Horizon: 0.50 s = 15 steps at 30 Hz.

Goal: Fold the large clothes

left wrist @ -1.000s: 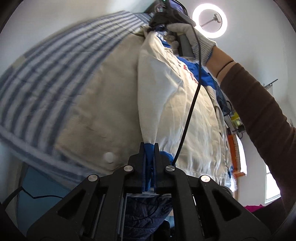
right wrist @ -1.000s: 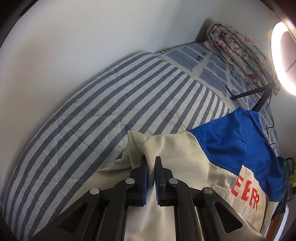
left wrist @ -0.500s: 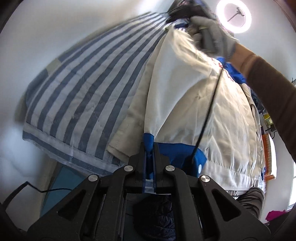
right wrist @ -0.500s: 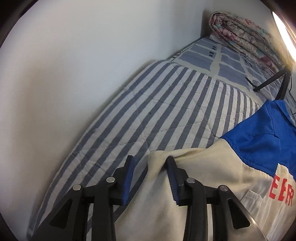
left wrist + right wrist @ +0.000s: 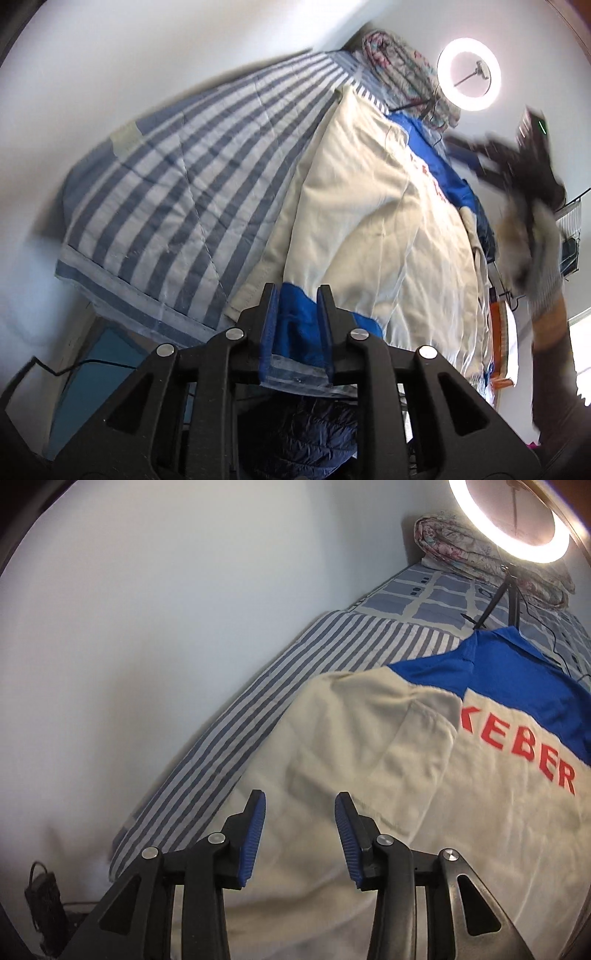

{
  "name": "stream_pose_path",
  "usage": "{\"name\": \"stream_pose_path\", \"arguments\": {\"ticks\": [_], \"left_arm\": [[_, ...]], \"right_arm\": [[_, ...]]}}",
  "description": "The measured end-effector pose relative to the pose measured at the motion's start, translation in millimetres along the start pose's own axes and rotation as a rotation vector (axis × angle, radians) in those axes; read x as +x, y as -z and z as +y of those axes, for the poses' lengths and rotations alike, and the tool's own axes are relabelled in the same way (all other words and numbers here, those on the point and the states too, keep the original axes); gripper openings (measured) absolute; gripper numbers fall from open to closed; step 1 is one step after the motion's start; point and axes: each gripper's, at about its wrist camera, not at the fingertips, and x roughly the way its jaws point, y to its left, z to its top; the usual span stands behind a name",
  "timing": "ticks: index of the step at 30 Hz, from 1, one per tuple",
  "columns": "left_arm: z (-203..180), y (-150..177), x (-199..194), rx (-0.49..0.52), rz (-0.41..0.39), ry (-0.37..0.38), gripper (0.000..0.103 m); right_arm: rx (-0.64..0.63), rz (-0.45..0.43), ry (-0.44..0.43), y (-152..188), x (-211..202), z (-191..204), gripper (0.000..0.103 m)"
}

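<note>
Fingers of my left gripper stand apart, with the blue cuff of the jacket lying loose between them; they are not clamped on it. Fingers of my right gripper are also spread wide, holding nothing, poised above the cream cloth.

The jacket lies flat on the bed, on the striped bedspread. Its body is cream, its shoulders blue, with red lettering across the chest. One cream sleeve is folded over the body, its blue end at my left fingers near the bed's edge.

In the left view, my right gripper and gloved hand appear blurred above the jacket's far side. A ring light on a stand and a rolled floral quilt sit at the bed's head.
</note>
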Motion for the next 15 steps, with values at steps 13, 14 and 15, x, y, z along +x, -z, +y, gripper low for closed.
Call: {"name": "stream_pose_path", "arguments": {"ticks": [13,14,15], "left_arm": [[7.0,-5.5,23.5,-0.013,0.061,-0.011,0.021],[5.5,-4.8,25.0,-0.002,0.062,-0.026,0.019],[4.1,-3.9,25.9,0.004,0.06,-0.035,0.018]], "right_arm": [[0.111,0.194,-0.144,176.6,-5.7,42.0,0.059],[0.14,0.214,-0.162,185.8,2.8,43.3,0.059],[0.165,0.228,-0.192,193.1,10.8,45.1,0.059]]}}
